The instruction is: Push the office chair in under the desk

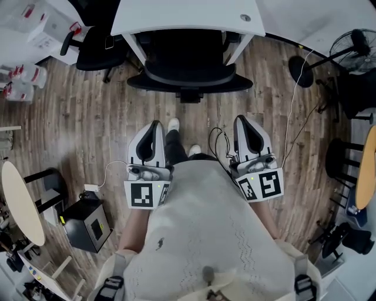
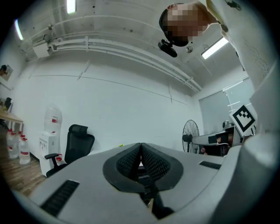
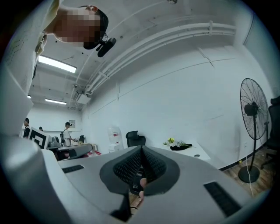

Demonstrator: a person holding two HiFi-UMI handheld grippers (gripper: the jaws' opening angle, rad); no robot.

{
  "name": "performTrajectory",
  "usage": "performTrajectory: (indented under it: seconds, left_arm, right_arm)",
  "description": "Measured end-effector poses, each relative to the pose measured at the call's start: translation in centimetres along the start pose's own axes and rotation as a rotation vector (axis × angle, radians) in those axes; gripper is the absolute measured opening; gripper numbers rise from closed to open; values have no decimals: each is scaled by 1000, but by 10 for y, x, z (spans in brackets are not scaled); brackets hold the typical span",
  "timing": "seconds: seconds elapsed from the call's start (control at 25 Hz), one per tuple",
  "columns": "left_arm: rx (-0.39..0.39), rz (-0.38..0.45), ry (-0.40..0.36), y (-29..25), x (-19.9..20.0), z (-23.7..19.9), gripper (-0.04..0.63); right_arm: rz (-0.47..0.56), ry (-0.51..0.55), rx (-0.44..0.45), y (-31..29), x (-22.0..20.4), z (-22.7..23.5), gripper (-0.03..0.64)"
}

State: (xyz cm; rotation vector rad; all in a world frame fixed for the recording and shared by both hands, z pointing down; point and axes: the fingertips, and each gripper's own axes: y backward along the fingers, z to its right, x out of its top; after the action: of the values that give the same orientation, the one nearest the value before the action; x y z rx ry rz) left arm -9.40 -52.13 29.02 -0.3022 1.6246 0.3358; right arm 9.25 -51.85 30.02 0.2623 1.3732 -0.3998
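The black office chair [image 1: 188, 70] stands with its seat under the white desk [image 1: 188, 14] at the top of the head view; its backrest and base stick out toward me. Both grippers are held close to my body, well short of the chair, pointing at it. My left gripper [image 1: 154, 124] is shut with nothing between its pads [image 2: 131, 159]. My right gripper [image 1: 241, 119] is shut and empty too, its pads [image 3: 131, 166] pressed together. In the right gripper view the desk top [image 3: 192, 151] shows just above the jaws; the chair is hidden there.
A second black chair [image 1: 94, 47] [image 2: 78, 144] stands left of the desk by a water dispenser [image 2: 50, 131]. A standing fan [image 1: 352, 44] [image 3: 253, 109] is at the right, its cable crossing the wooden floor. A black box [image 1: 88, 223] and a round table [image 1: 20, 203] sit at my left.
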Motion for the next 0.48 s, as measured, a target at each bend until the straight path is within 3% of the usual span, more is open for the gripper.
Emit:
performTrajectory:
  seconds: [0.48]
  left_arm:
    - [54,14,-44,18,10,-7,23]
  right_arm:
    - [12,27,26,9,7,-17,6]
